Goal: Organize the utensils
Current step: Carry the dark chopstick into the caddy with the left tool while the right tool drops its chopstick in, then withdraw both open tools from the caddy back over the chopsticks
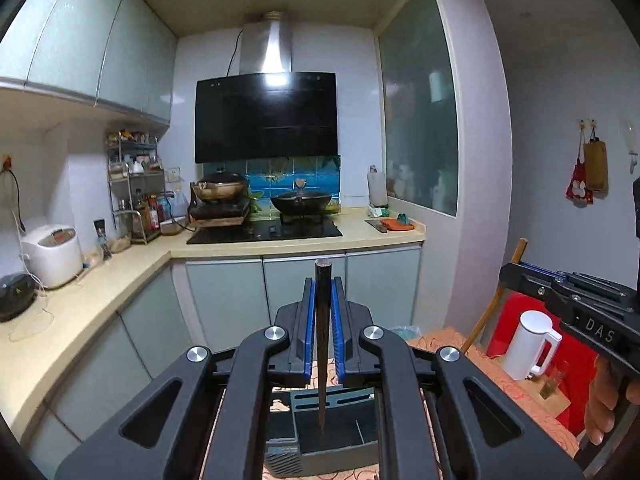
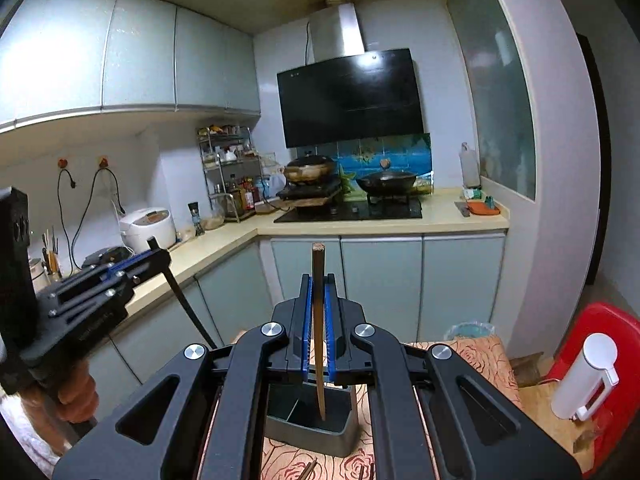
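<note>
My left gripper (image 1: 322,284) is shut on a dark chopstick (image 1: 322,340) that stands nearly upright, its thin tip hanging over the grey utensil holder (image 1: 336,456). My right gripper (image 2: 318,280) is shut on a light wooden chopstick (image 2: 319,340), whose lower tip hangs over or just inside an open compartment of the grey utensil holder (image 2: 344,436). Each view catches the other tool: the right gripper (image 1: 516,268) with its wooden chopstick (image 1: 492,304) at the right edge, the left gripper (image 2: 158,254) with the dark chopstick (image 2: 188,308) at the left.
The holder stands on a table with a floral cloth (image 2: 480,356). More chopsticks (image 2: 308,470) lie on the cloth in front of it. A white kettle (image 2: 584,376) and a red stool (image 2: 600,320) are to the right. Kitchen counter (image 1: 120,280), rice cooker (image 1: 52,254) and stove (image 1: 264,232) lie beyond.
</note>
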A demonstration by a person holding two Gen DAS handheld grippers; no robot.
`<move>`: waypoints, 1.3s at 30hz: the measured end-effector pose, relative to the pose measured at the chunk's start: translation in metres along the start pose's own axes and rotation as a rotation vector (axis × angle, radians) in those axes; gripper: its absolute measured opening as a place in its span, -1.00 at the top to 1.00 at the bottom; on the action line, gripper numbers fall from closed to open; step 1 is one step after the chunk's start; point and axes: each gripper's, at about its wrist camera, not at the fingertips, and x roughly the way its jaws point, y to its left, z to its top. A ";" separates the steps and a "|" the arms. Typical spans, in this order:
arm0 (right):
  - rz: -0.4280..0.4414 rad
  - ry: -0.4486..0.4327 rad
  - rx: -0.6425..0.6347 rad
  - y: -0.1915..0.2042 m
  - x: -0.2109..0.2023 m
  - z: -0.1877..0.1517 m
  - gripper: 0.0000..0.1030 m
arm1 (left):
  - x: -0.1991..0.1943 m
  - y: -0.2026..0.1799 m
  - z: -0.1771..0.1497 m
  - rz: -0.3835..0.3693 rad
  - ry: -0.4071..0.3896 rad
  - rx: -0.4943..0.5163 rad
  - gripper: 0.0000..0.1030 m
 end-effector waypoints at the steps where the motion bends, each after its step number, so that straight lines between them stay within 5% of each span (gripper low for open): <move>1: -0.004 0.015 -0.005 0.000 0.007 -0.002 0.87 | 0.007 0.000 -0.005 -0.003 0.014 0.001 0.86; 19: -0.019 0.176 -0.046 0.003 0.070 -0.052 0.87 | 0.056 0.023 -0.070 0.010 0.171 -0.045 0.82; 21: -0.015 0.182 -0.044 0.003 0.071 -0.053 0.75 | 0.053 0.025 -0.070 0.013 0.170 -0.052 0.58; 23: -0.024 0.171 -0.037 0.003 0.069 -0.053 0.16 | 0.049 0.028 -0.070 0.021 0.158 -0.064 0.24; 25: -0.040 0.139 -0.022 0.002 0.063 -0.051 -0.07 | 0.043 0.031 -0.069 0.022 0.147 -0.075 0.04; 34: -0.045 0.074 -0.012 -0.002 0.041 -0.038 -0.24 | 0.013 0.038 -0.062 0.025 0.099 -0.107 -0.54; 39: -0.050 0.030 -0.007 -0.006 0.021 -0.032 -0.25 | -0.009 0.037 -0.065 0.040 0.075 -0.110 -0.63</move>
